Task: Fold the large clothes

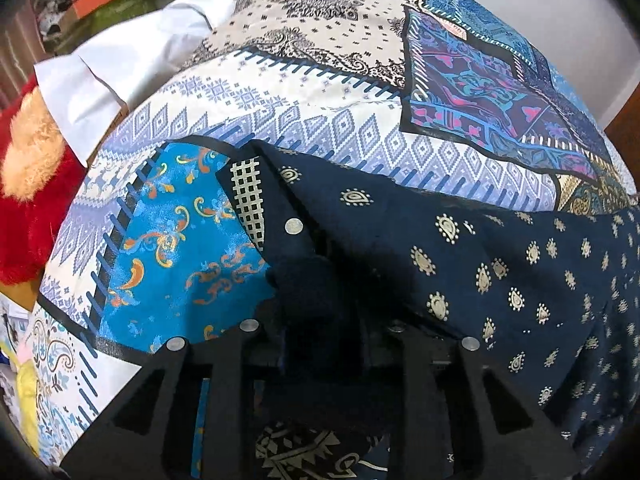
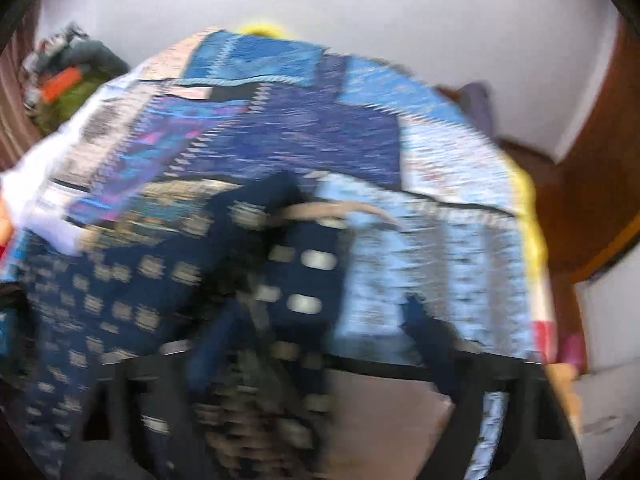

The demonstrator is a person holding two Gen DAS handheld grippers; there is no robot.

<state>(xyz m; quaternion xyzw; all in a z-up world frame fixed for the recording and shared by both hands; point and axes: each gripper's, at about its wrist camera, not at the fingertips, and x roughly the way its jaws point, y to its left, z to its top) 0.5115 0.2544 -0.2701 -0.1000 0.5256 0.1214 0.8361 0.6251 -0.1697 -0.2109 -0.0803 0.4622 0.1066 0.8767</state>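
Note:
A navy garment with small cream paisley prints (image 1: 500, 272) lies on a patchwork bedspread (image 1: 328, 132). My left gripper (image 1: 320, 300) is shut on the navy garment; cloth is bunched between its black fingers (image 1: 296, 240) near a button edge. In the right wrist view everything is motion-blurred. The navy garment (image 2: 120, 292) drapes over my right gripper (image 2: 304, 320), whose left finger (image 2: 312, 276) is wrapped in cloth and whose right finger (image 2: 432, 336) shows as a dark shape. I cannot tell how its jaws stand.
A white cloth (image 1: 120, 68) lies at the bed's far left. A red fuzzy cushion (image 1: 32, 208) sits left of the bed. Cluttered bags and an orange box (image 1: 96, 0) stand at the back left. A wooden door (image 2: 592, 184) is at the right.

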